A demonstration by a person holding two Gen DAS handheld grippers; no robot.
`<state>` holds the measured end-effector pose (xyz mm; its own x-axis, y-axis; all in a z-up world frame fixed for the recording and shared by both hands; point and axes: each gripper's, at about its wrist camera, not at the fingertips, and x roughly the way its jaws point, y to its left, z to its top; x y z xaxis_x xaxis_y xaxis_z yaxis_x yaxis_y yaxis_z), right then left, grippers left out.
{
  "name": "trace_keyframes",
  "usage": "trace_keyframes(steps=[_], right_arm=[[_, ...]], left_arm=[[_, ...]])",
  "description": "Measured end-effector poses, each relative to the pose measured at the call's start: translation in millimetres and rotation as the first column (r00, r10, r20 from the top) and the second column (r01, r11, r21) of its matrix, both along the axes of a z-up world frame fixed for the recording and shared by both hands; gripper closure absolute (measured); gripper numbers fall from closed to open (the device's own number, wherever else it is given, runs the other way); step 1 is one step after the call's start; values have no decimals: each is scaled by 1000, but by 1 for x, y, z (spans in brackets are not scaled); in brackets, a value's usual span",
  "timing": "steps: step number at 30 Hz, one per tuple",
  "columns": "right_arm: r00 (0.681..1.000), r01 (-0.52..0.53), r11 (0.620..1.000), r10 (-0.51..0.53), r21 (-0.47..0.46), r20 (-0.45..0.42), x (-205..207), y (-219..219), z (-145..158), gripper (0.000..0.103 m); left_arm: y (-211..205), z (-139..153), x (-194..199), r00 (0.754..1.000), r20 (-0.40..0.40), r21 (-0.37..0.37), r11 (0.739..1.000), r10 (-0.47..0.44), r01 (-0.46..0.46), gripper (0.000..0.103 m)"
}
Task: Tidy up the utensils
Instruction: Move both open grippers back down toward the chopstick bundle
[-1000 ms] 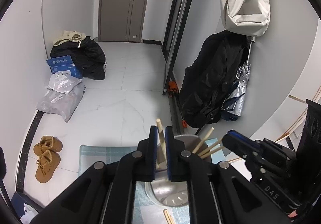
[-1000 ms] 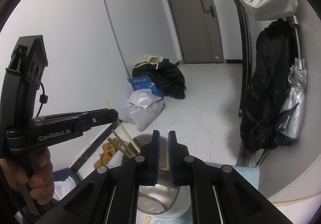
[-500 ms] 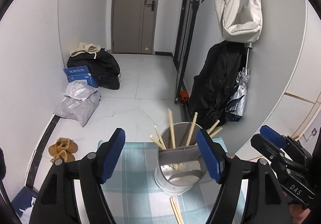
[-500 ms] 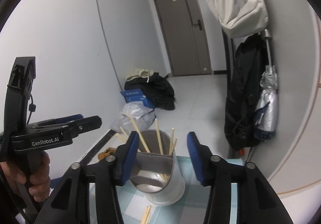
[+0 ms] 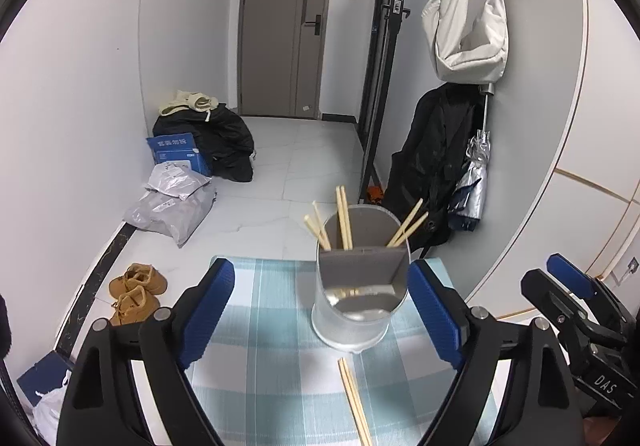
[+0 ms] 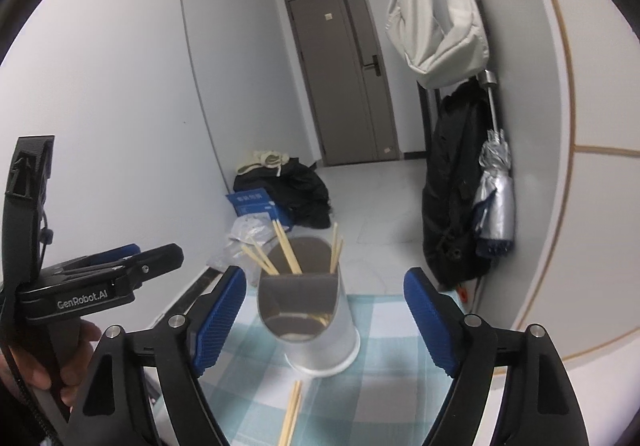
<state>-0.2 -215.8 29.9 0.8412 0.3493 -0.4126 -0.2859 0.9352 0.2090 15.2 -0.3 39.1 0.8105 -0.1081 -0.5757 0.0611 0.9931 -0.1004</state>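
Two chopsticks (image 5: 354,398) loose on checked cloth (image 5: 276,330) before steel holder (image 5: 356,306) of six; left gripper (image 5: 320,310) and right gripper (image 6: 324,316) just opened, empty; next, likely picking up.

A shiny silver metal holder (image 5: 352,302) with pale wooden chopsticks (image 5: 343,218) stands on a light-blue-and-white checked cloth (image 5: 272,326), framed by black grippers with blue pads (image 5: 208,306), near tan shoes (image 5: 136,290) on white tiles.
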Motion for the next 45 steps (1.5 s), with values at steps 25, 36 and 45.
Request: trace_keyframes(steps=[25, 36, 45], right_arm=[[974, 26, 990, -56, -138, -219, -15, 13, -99, 14], [925, -101, 969, 8, -227, -379, 31, 50, -135, 14], [865, -198, 930, 17, -311, -501, 57, 81, -179, 20]], left_arm=[[9, -87, -15, 997, -77, -10, 1000, 13, -14, 10], [47, -97, 5, 983, -150, -45, 993, 106, -114, 10], [80, -104, 11, 964, -202, -93, 976, 174, -196, 10]])
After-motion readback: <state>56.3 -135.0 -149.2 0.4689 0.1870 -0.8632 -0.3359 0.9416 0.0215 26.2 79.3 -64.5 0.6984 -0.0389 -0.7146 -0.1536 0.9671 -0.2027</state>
